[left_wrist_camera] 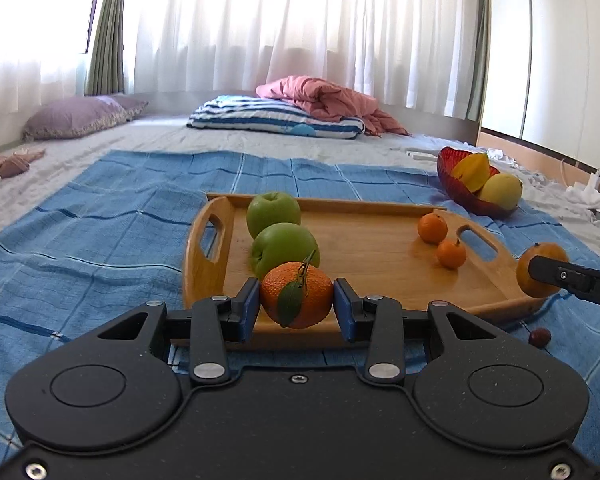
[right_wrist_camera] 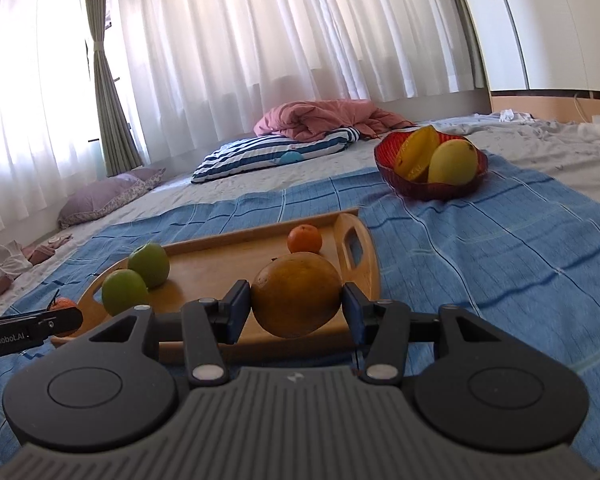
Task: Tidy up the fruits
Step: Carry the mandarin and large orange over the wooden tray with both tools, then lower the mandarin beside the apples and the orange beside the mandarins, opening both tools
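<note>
Left gripper (left_wrist_camera: 296, 306): jaws clamped on a leafy bright orange tangerine (left_wrist_camera: 296, 300), at the wooden handled tray's (left_wrist_camera: 364, 256) near edge.
Right gripper (right_wrist_camera: 296, 312): jaws clamped on a dull orange-brown round fruit (right_wrist_camera: 296, 294), near the tray's right handle.
Done: two green apples (left_wrist_camera: 278, 228) and two small oranges (left_wrist_camera: 442, 240) rest on the tray.
Left: both held fruits await placing.

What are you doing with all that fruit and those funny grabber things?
A person holds a grabber in each hand to sort fruit on a bed. The left gripper is clamped on a leafy orange at the near edge of the wooden tray. The right gripper holds a duller, larger orange. Two green apples and two small tangerines already sit on the tray. A red bowl nearby holds a starfruit and a mango.
</note>
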Demonstrator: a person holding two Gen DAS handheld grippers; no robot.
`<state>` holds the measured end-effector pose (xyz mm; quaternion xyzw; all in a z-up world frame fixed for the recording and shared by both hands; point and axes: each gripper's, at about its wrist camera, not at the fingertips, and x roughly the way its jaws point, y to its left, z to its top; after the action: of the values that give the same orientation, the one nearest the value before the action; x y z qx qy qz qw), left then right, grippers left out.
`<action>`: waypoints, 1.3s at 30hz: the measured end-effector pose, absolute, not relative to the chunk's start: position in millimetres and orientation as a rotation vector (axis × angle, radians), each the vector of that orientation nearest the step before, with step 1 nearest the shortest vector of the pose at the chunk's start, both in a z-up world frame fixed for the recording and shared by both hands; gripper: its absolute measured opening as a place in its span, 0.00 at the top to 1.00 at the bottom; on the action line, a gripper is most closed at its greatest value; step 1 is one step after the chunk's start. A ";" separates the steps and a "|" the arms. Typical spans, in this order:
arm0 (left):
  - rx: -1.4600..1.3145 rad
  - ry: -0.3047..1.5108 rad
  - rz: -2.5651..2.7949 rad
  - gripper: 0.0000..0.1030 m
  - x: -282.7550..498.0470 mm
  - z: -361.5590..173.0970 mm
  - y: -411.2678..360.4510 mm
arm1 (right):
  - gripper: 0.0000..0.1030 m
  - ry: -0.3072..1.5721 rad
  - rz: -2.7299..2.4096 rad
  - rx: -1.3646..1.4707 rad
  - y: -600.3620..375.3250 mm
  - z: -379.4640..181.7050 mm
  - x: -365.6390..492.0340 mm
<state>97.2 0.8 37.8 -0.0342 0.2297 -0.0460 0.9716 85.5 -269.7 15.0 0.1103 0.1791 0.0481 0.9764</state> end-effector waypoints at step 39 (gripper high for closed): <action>-0.119 0.591 -0.067 0.63 164.3 3.5 3.3 | 0.48 0.528 0.120 0.177 -263.3 -5.1 159.4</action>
<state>164.3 3.3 3.5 -0.0584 0.2909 -0.0329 0.9544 159.4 -263.3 -5.1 0.0875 0.2606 0.0590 0.9597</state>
